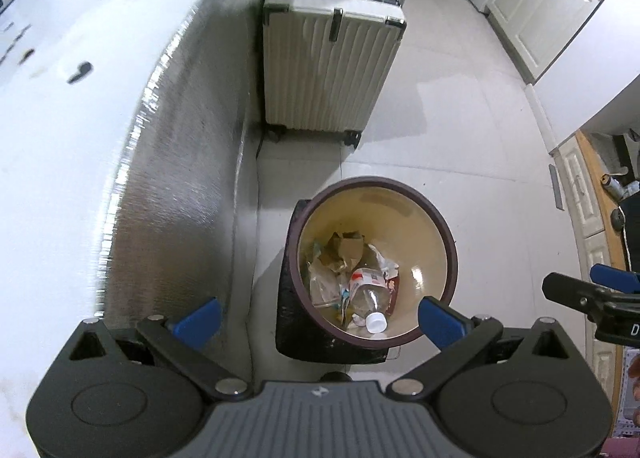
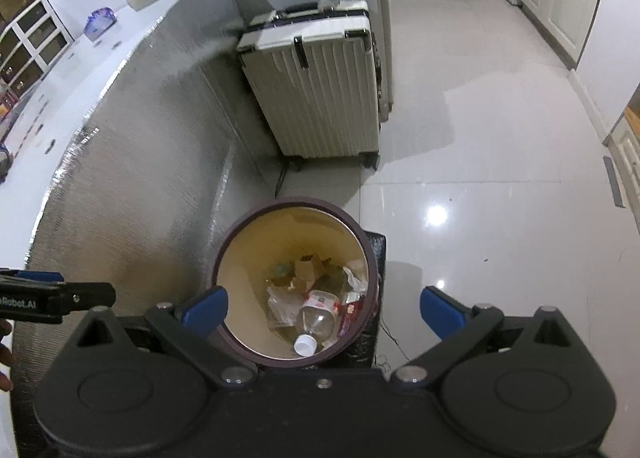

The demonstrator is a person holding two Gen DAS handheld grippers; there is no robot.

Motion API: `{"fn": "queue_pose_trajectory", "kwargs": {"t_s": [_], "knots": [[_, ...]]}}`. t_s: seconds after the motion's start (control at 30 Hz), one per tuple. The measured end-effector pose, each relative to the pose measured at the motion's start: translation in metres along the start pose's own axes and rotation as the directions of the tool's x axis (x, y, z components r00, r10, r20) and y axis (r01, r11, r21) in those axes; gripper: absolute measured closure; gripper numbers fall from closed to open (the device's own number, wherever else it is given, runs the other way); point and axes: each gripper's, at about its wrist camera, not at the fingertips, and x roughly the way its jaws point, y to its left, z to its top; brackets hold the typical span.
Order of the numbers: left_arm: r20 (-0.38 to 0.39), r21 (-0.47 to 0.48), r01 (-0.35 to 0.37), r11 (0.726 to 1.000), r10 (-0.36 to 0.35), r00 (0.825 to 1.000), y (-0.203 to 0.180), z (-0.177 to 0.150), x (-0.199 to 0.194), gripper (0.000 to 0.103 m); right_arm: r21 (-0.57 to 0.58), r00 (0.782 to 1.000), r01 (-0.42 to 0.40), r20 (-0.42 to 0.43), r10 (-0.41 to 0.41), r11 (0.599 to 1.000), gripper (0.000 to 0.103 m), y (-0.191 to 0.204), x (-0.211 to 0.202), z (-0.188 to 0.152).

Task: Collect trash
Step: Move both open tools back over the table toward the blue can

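Both your grippers hang above the trash bin (image 2: 296, 282), and both are spread wide with nothing between the fingers: the left gripper (image 1: 318, 318) and the right gripper (image 2: 322, 308). The bin stands on the tiled floor (image 2: 480, 177), just beside the silver side of the counter (image 2: 132, 161), with a ribbed suitcase (image 2: 316, 97) further behind it. Inside, at the bottom, a clear plastic bottle (image 2: 318, 318) with a white cap (image 2: 305, 345) lies on crumpled wrappers and brown paper (image 1: 346, 248).

It seems the last piece is already in. For the next piece, turn to the counter top (image 1: 60, 57), where small dark bits (image 1: 79, 71) lie near its curved edge; they are too blurred to name. Approach one from above, close on its middle, and release only when your fingers are inside the line of the bin's rim.
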Motion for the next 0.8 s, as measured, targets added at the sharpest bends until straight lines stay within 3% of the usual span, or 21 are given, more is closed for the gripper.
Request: {"fn": "queue_pose_trajectory", "kwargs": {"t_s": [0.33, 0.8], "knots": [[0.128, 0.021, 0.024, 0.999, -0.027, 0.991, 0.045, -0.014, -0.058, 0.000, 0.019, 0.995, 0.019, 0.094, -0.021, 1.000, 0.000, 0.049, -0.041, -0.016], [0.253, 0.115, 0.092, 0.989, -0.119, 0.960, 0.165, -0.035, -0.143, 0.000, 0.027, 0.966, 0.057, 0.250, -0.062, 0.998, 0.000, 0.198, -0.095, -0.039]]}}
